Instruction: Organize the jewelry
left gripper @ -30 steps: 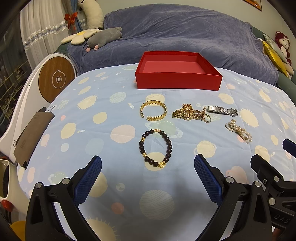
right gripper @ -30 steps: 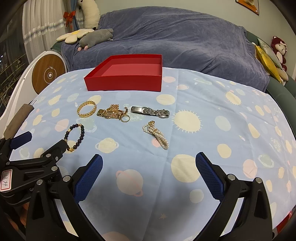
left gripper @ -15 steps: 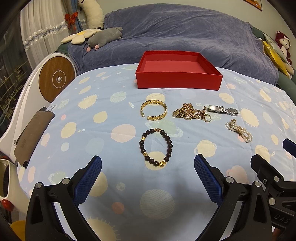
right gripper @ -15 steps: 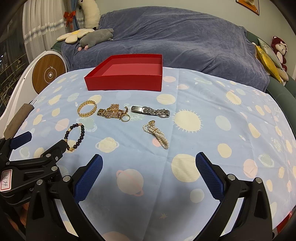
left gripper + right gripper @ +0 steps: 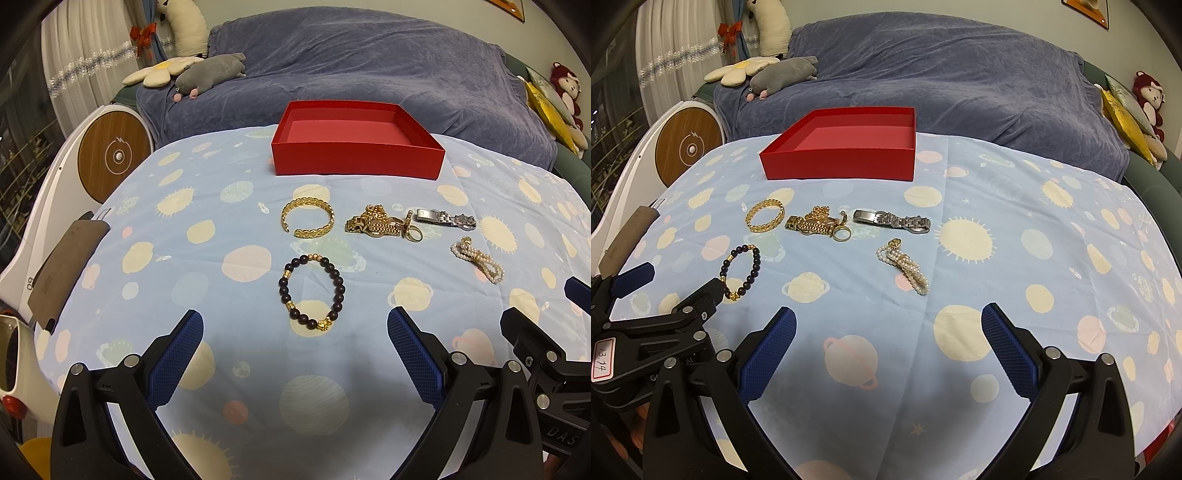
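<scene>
Left wrist view is showing the left gripper [image 5: 294,334] hanging wide open and empty, lined up on the beads [image 5: 312,293], probably the first pick. Right gripper [image 5: 888,334] is gaping empty near the pearls [image 5: 904,266]; the box [image 5: 356,157] is waiting behind.

Four bracelets [image 5: 308,222], watch [image 5: 446,218], ring [image 5: 413,234], box [image 5: 356,161]

Right gripper [image 5: 886,336] hangs wide open above the tablecloth's [image 5: 1015,206] near edge; pearl bracelet [image 5: 905,264] lies ahead, red box [image 5: 846,162] toward the far edge.
</scene>
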Action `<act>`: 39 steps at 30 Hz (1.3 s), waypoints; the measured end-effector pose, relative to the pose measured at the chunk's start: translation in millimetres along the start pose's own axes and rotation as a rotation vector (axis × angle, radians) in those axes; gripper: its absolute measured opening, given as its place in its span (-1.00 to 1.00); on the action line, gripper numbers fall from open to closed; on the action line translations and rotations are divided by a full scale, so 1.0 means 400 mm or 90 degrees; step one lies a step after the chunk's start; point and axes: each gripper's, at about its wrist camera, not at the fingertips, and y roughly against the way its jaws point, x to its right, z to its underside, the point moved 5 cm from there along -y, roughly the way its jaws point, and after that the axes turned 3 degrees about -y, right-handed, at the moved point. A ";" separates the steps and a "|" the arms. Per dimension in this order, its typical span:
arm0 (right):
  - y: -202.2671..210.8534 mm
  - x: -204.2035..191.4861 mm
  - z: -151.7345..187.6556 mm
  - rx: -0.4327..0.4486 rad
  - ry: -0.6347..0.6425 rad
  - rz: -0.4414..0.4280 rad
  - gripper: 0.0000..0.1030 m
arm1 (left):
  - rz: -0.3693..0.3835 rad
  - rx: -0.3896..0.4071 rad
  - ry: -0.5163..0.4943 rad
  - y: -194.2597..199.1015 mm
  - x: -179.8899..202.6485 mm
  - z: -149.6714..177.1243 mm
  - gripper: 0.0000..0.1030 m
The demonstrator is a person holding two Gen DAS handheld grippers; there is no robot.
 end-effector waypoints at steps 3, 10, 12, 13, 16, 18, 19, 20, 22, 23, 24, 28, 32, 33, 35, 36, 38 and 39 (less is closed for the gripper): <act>-0.001 0.001 0.000 0.000 0.000 0.000 0.91 | 0.000 0.000 0.001 0.002 -0.002 0.003 0.89; -0.002 0.001 0.006 -0.003 0.000 0.000 0.91 | 0.001 -0.005 0.000 -0.002 -0.002 0.014 0.89; -0.003 -0.001 0.009 -0.003 0.001 0.000 0.90 | 0.001 -0.007 0.001 -0.006 -0.001 0.016 0.89; -0.003 -0.001 0.009 -0.002 0.001 0.000 0.90 | 0.001 -0.007 0.001 -0.005 0.000 0.016 0.89; -0.003 0.000 0.007 -0.003 0.000 -0.001 0.90 | 0.000 -0.006 0.000 -0.006 0.000 0.016 0.89; -0.002 -0.001 0.009 -0.003 0.001 0.000 0.90 | 0.000 -0.007 -0.001 -0.006 0.000 0.017 0.89; -0.003 0.000 0.006 -0.003 0.000 0.000 0.90 | -0.001 -0.006 -0.001 -0.006 0.000 0.018 0.89; -0.003 0.000 0.006 -0.003 0.000 0.000 0.90 | -0.001 -0.007 -0.001 -0.006 0.001 0.019 0.89; -0.003 0.000 0.007 -0.003 0.000 0.000 0.90 | -0.002 -0.008 -0.001 -0.006 0.002 0.021 0.89; -0.003 0.000 0.007 -0.003 0.000 0.000 0.90 | -0.002 -0.007 -0.001 -0.006 0.002 0.021 0.89; -0.003 0.000 0.008 -0.003 0.000 0.000 0.90 | -0.002 -0.008 -0.001 -0.006 0.002 0.022 0.89; -0.003 0.000 0.009 -0.004 -0.001 0.000 0.90 | -0.002 -0.008 -0.001 -0.006 0.002 0.022 0.89; -0.003 -0.001 0.009 -0.004 0.000 -0.001 0.90 | -0.002 -0.007 -0.001 -0.006 0.002 0.023 0.89; -0.004 0.000 0.007 -0.004 0.000 -0.001 0.90 | -0.002 -0.008 -0.001 -0.006 0.002 0.022 0.89; -0.003 -0.001 0.010 -0.004 0.000 0.000 0.90 | -0.001 -0.008 -0.001 -0.006 0.002 0.023 0.89; -0.003 -0.001 0.011 -0.004 0.000 0.000 0.90 | -0.001 -0.008 -0.001 -0.006 0.002 0.023 0.89; -0.004 0.001 0.006 -0.004 0.000 -0.001 0.90 | -0.001 -0.008 -0.001 -0.006 0.002 0.022 0.89; -0.004 0.001 0.006 -0.004 0.000 -0.001 0.90 | -0.001 -0.009 -0.001 -0.006 0.002 0.024 0.89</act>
